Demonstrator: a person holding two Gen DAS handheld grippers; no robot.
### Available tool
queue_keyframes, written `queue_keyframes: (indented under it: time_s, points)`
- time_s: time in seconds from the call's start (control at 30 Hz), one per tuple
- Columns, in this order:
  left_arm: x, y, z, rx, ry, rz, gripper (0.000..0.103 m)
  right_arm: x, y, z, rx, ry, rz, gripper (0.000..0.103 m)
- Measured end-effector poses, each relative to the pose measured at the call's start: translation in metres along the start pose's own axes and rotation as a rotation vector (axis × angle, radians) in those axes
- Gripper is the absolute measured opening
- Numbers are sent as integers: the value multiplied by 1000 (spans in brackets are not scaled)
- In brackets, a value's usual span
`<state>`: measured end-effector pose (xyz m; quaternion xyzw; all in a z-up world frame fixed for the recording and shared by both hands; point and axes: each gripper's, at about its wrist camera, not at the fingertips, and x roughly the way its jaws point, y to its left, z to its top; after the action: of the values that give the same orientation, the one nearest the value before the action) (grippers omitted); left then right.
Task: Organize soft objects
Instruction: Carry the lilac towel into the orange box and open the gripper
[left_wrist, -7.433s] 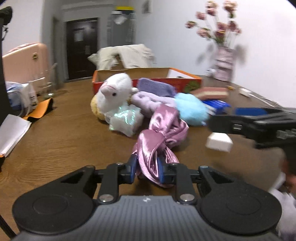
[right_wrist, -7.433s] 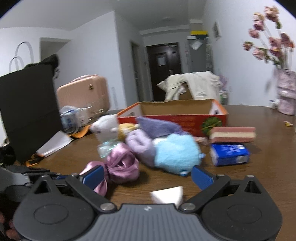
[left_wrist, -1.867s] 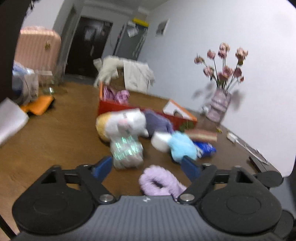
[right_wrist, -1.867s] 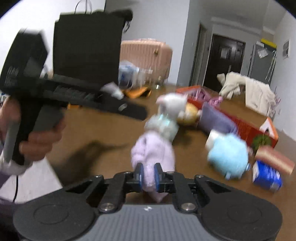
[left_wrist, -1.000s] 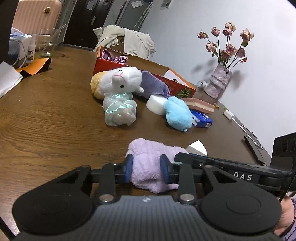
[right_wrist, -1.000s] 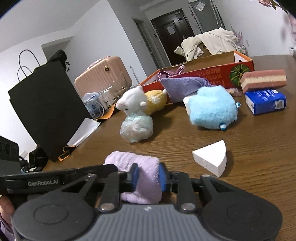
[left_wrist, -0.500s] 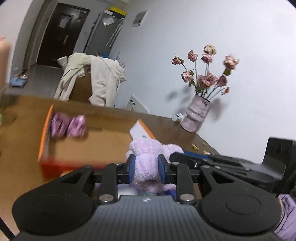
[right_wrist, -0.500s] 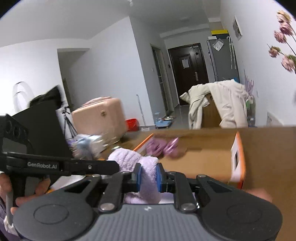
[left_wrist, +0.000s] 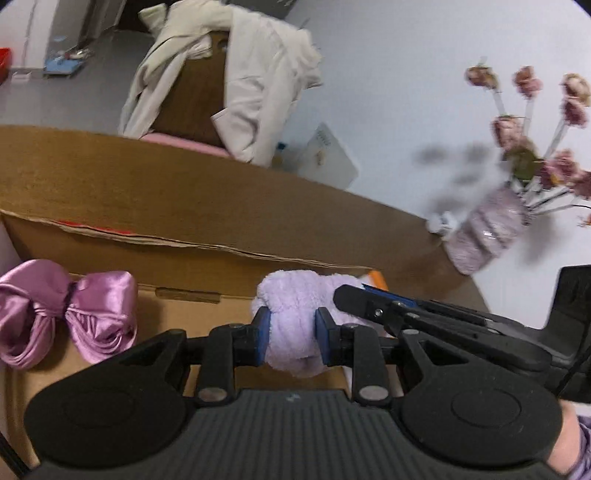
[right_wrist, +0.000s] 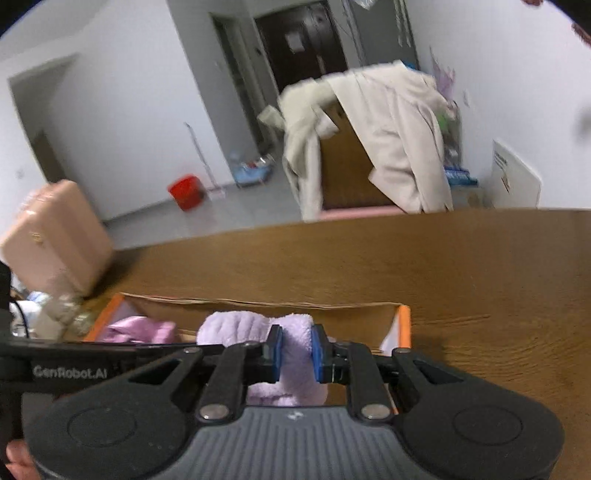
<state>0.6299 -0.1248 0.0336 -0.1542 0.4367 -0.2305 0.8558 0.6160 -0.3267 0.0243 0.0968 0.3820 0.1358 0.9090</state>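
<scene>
**Lilac towel held over the open box**

Satin pink bow (left_wrist: 66, 310) lies at the left of the cardboard box (left_wrist: 192, 295). A second ago the lilac towel (left_wrist: 295, 325) sat on the table (right_wrist: 480, 277); now the left gripper (left_wrist: 291, 332) and right gripper (right_wrist: 295, 354) both pinch it above the box's bare right half. Only the left view shows the vase (left_wrist: 484, 236)

Lilac fluffy towel (left_wrist: 291, 325), shiny pink satin bow (left_wrist: 66, 310), brown cardboard box (left_wrist: 207, 258) showing orange edge, cream coat (left_wrist: 255, 85), mauve vase (left_wrist: 484, 236), red bucket (right_wrist: 186, 192)
</scene>
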Motion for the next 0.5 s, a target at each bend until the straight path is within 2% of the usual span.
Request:
queue_keyframes:
  time_s: [0.07, 0.13, 0.2, 0.23, 0.37, 0.43, 0.5]
  points:
    - [15, 2, 1, 9, 38, 26, 32, 12, 2, 1, -33, 16, -41, 16]
    - [19, 7, -1, -6, 42, 46, 38, 16, 5, -3, -50, 29, -60, 16]
    - [16, 6, -3, 26, 41, 47, 50, 21, 6, -4, -69, 42, -101, 18]
    - [12, 5, -4, 38, 29, 56, 52, 22, 6, -6, -72, 43, -120, 24]
    - [-12, -3, -5, 85, -14, 75, 54, 14, 1, -6, -33, 35, -132, 29]
    - [-29, -8, -1, 100, -18, 72, 60, -1, 4, -5, -27, 10, -138, 36]
    - [-51, -14, 0, 103, -32, 116, 64, -22, 10, -3, -30, -18, -122, 40]
